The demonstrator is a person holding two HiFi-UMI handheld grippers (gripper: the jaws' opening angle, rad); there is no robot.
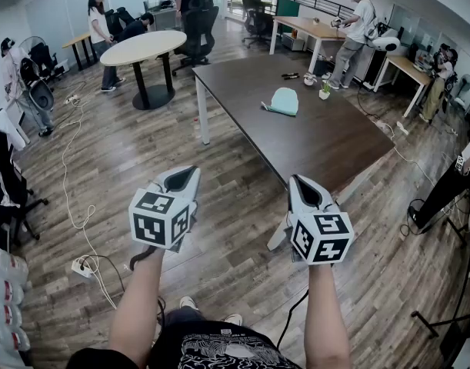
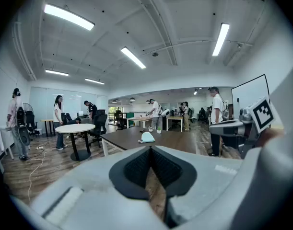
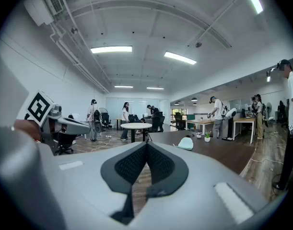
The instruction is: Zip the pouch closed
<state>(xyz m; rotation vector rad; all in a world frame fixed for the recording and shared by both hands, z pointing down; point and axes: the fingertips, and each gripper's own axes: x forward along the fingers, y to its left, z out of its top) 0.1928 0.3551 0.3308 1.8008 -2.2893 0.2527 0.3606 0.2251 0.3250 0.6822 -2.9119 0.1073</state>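
A pale teal pouch (image 1: 284, 101) lies on the dark brown table (image 1: 311, 141), far ahead of both grippers; it also shows small in the left gripper view as the pouch (image 2: 147, 137) and in the right gripper view as the pouch (image 3: 186, 143). My left gripper (image 1: 185, 177) is held over the wooden floor, short of the table, jaws shut with nothing between them. My right gripper (image 1: 302, 187) hangs beside it near the table's front edge, shut and empty too. Both point roughly level toward the table.
A round white table (image 1: 142, 48) with office chairs stands at the back left. Several people stand around the room, one by a desk (image 1: 311, 28) at the back right. Cables and a power strip (image 1: 82, 266) lie on the floor at left. A small potted plant (image 1: 325, 91) sits on the dark table.
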